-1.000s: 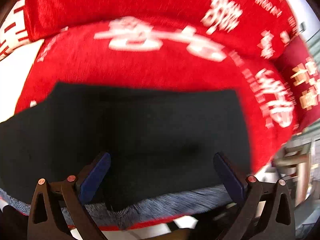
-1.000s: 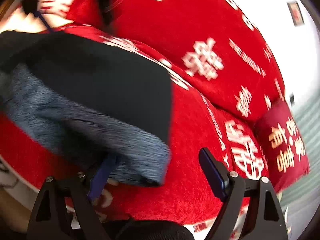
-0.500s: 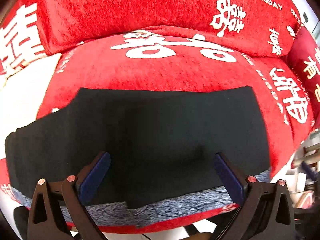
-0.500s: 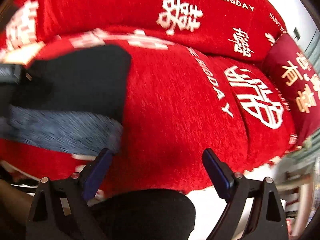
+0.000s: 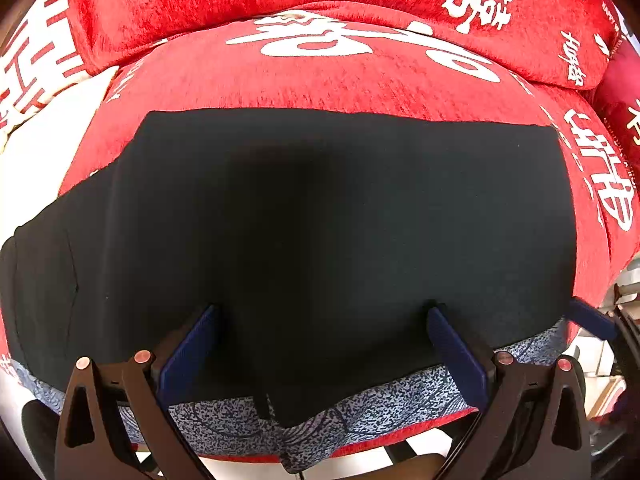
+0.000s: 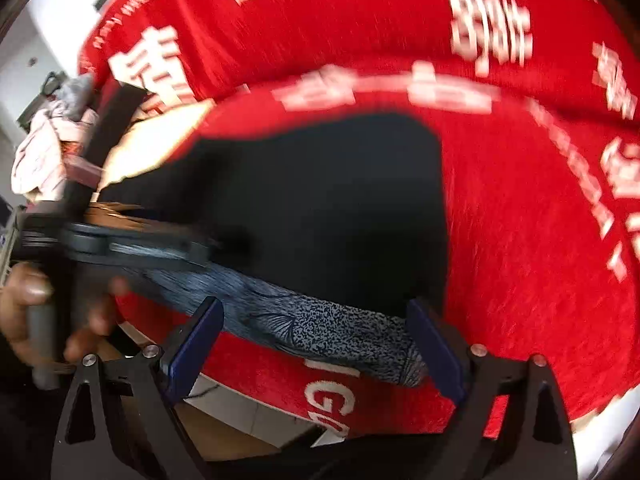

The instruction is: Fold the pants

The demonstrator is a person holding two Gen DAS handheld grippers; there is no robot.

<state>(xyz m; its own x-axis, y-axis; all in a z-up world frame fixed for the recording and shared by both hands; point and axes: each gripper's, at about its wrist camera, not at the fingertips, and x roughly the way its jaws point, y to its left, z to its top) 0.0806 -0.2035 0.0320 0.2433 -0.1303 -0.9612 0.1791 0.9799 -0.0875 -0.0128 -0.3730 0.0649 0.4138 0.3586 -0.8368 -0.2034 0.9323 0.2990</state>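
Lying flat on one red sofa (image 5: 360,80), one black pants (image 5: 320,220); both tools (image 5: 320,344) (image 6: 316,344) spread apart, empty.

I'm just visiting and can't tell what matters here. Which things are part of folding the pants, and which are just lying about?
Part of the job:
- black pants with the grey patterned lining showing
- left hand-held gripper, open
- right hand-held gripper, open

Just there:
- red sofa cover under the pants
- red cushion
- pale bundled cloth
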